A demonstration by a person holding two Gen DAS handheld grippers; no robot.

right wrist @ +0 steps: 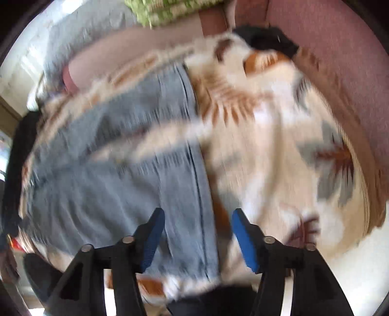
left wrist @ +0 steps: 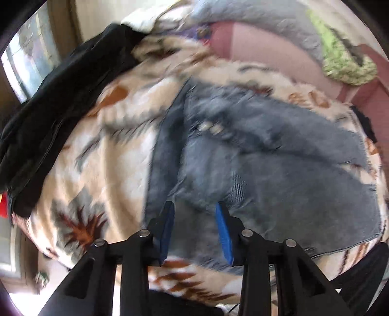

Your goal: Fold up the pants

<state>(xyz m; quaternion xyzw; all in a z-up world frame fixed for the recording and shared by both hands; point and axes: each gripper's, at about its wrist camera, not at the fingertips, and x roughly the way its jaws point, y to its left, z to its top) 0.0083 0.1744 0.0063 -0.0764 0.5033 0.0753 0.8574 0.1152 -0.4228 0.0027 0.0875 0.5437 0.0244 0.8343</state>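
Note:
Blue denim pants point(left wrist: 267, 158) lie spread on a cream blanket with brown and grey leaf shapes point(left wrist: 97, 158). In the left wrist view the waist end with its folds fills the middle and right. My left gripper point(left wrist: 194, 206) hovers over that denim with its blue pads point(left wrist: 225, 233) apart; no cloth is pinched between them. In the right wrist view the pants point(right wrist: 109, 170) run along the left half, their seamed edge passing under my right gripper point(right wrist: 198, 214). Its jaws stand wide apart above the denim edge and the blanket point(right wrist: 267, 145), holding nothing. Both pictures are blurred.
A black garment point(left wrist: 48, 109) lies piled along the blanket's left side. A pink sofa cushion point(left wrist: 267, 48) and a green knitted piece point(left wrist: 345, 60) sit behind, with grey cloth point(left wrist: 255, 17) above. In the right wrist view a small black item point(right wrist: 267, 39) rests at the blanket's far edge.

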